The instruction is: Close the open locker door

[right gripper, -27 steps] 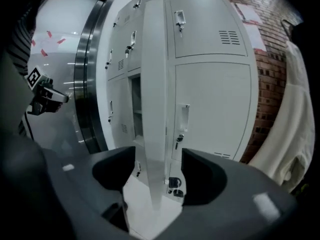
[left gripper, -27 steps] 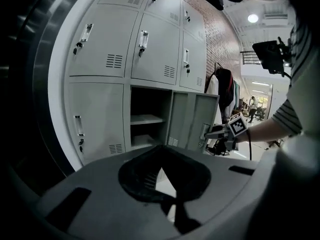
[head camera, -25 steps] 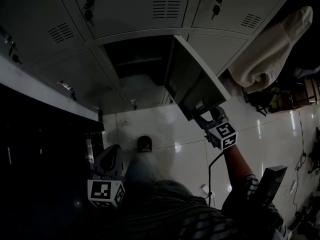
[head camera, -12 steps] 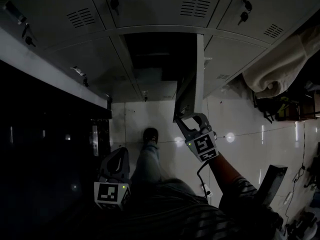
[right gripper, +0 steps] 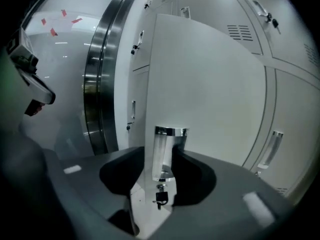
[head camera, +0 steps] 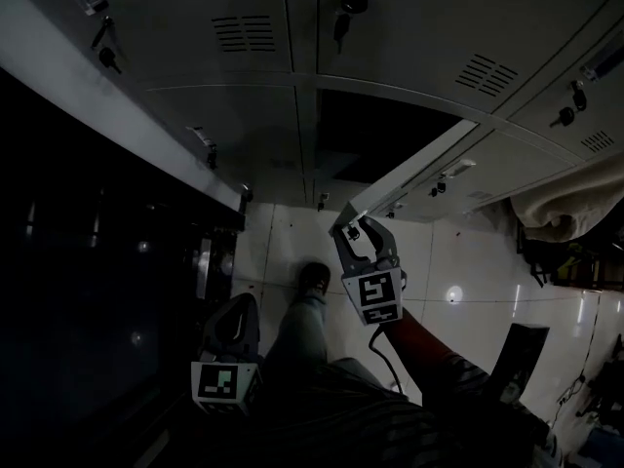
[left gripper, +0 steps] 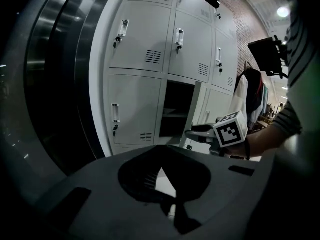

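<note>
Door [head camera: 421,167]: grey steel, lower row of the lockers [head camera: 234,96], hinged on its right side, standing ajar over a dark compartment [head camera: 385,135].

Handle [right gripper: 163,151]: chromed bar at the door's free edge, upright, with a small key [right gripper: 160,197] hanging just below it.

Right gripper [head camera: 357,230]: jaws closed on the handle, one on each side. Its cube [head camera: 375,295] carries a black-and-white square marker. The forearm reaches forward and up from the lower right, over the white tiled floor [head camera: 468,261].

Left gripper [head camera: 236,312]: held low beside the person's left leg, pointing at the lockers, well apart from the door. Jaws together, nothing between them.

Vents and hanging keys show on neighbouring doors; any print is too small to read.
</note>
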The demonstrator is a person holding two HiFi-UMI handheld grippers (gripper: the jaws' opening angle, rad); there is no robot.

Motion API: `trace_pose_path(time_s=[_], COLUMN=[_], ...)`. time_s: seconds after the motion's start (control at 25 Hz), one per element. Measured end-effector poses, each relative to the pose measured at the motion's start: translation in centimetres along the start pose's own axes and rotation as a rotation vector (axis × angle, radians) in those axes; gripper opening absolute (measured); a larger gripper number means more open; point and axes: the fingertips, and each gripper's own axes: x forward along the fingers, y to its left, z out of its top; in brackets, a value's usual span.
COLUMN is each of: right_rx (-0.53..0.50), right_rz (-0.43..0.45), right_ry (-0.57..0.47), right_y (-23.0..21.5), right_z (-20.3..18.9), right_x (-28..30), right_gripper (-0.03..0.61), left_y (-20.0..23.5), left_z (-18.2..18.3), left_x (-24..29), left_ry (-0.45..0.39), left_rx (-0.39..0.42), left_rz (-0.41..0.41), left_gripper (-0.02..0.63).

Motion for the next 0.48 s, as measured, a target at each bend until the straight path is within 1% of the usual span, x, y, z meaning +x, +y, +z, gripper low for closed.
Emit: trace_pose_path(time_s=[0.08, 0.16, 0.36, 0.48], right_rx=[0.010, 0.021, 0.028, 0.046], right_rz=[0.006, 0.015, 0.012, -0.001], right_ry=[-0.002, -0.006, -0.018, -0.024], right_y=[0.0, -0.1, -0.8, -1.5], right_z=[1.0, 1.8, 3.6, 4.6], right_x=[1.8, 3.5, 7.2, 9.4], right_gripper=[0.168, 0.160, 0.133, 0.115], left_y=[1.2, 1.9, 3.6, 4.9], left_z=[0.7, 1.7, 4.8, 5.8], left_x=[1.0, 2.3, 4.8, 6.1], left_ry=[0.002, -0.004, -0.033, -0.036], left_rx=[-0.017, -0.019, -0.007, 0.004], left_rz=[0.016, 0.016, 0.018, 0.018], left_gripper=[0.003, 0.003, 0.004, 0.005])
